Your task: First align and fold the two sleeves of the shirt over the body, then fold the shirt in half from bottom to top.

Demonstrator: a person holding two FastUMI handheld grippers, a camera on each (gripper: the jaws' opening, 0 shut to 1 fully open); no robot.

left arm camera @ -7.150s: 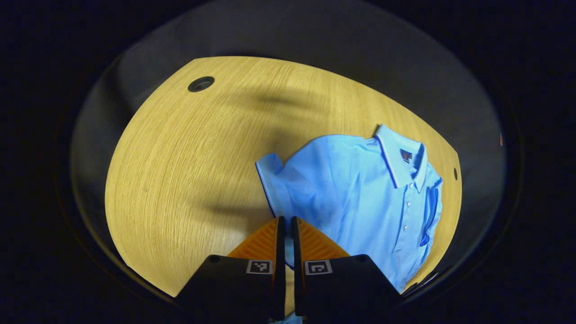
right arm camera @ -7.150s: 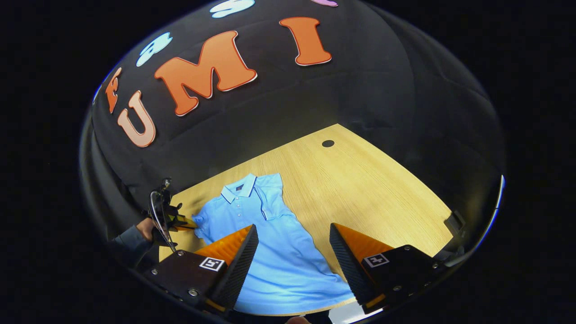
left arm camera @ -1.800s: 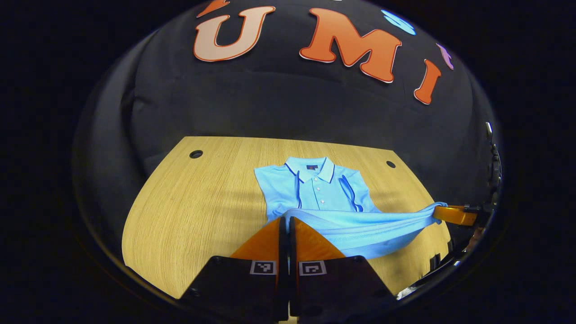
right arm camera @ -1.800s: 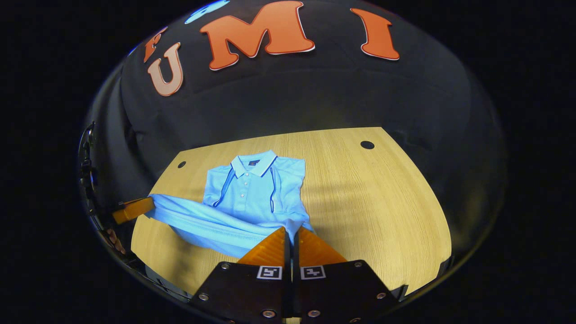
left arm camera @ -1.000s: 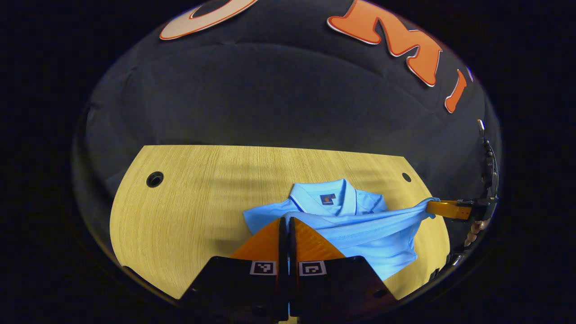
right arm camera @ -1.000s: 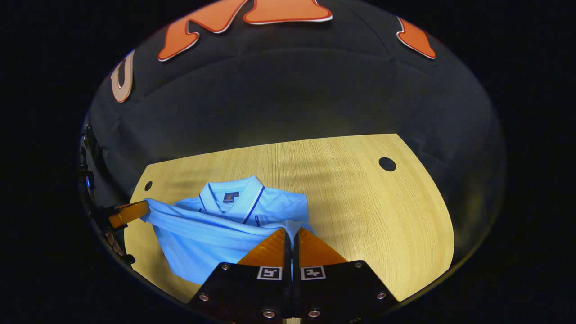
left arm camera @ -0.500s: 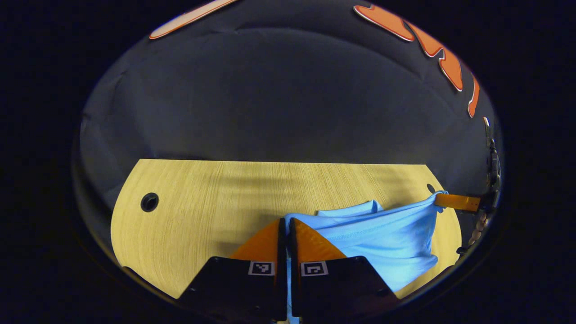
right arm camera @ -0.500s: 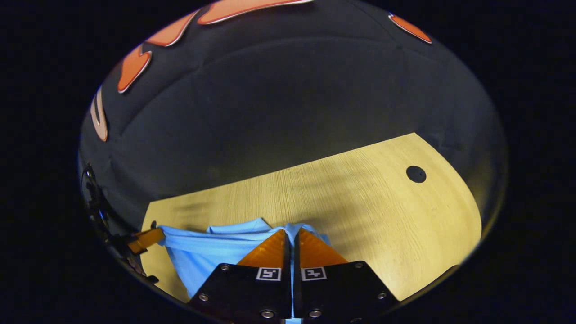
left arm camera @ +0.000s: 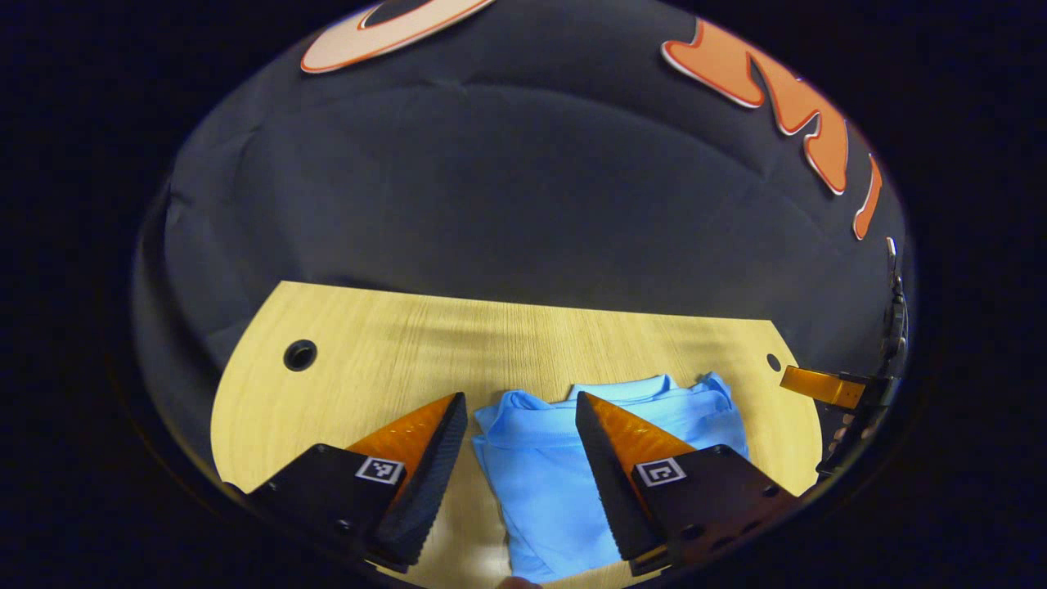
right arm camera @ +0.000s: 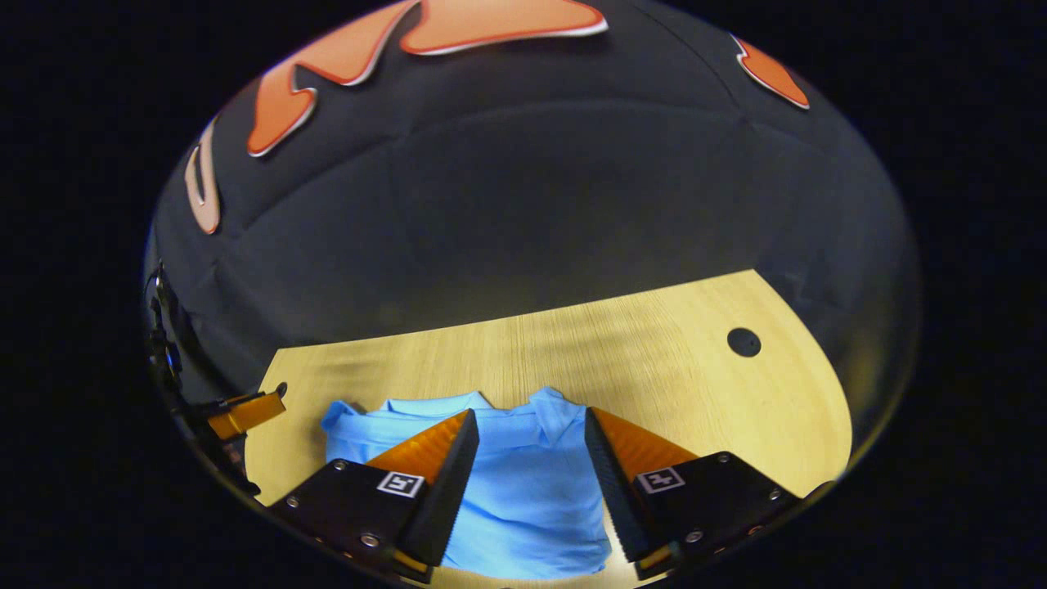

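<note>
A light blue polo shirt [left arm camera: 544,474] lies folded on a pale wooden table [left arm camera: 384,368], the lower half laid up over the upper half so that the hem edge sits near the collar at the far side. In the left gripper view, the left gripper [left arm camera: 521,425] hovers just above the near left part of the shirt with its two fingers spread wide apart, holding nothing; blue cloth shows in the gap between them. At the far right edge of that view, one finger of the right gripper [left arm camera: 822,386] reaches in beside the shirt's right edge, apart from the cloth. A round cable hole [left arm camera: 299,355] sits in the table well to the left of the shirt, and a smaller hole [left arm camera: 773,361] near the table's far right corner. In the right gripper view, the right gripper [right arm camera: 523,438] likewise hangs over the folded shirt [right arm camera: 523,507] with its fingers wide apart and gripping nothing. The left gripper [right arm camera: 245,413] appears at the left edge of this view, just beside the shirt's corner but not touching it. Another round hole [right arm camera: 743,341] lies in the table [right arm camera: 695,384] well to the right. A dark cloth wall [left arm camera: 507,204] stands behind the table.
</note>
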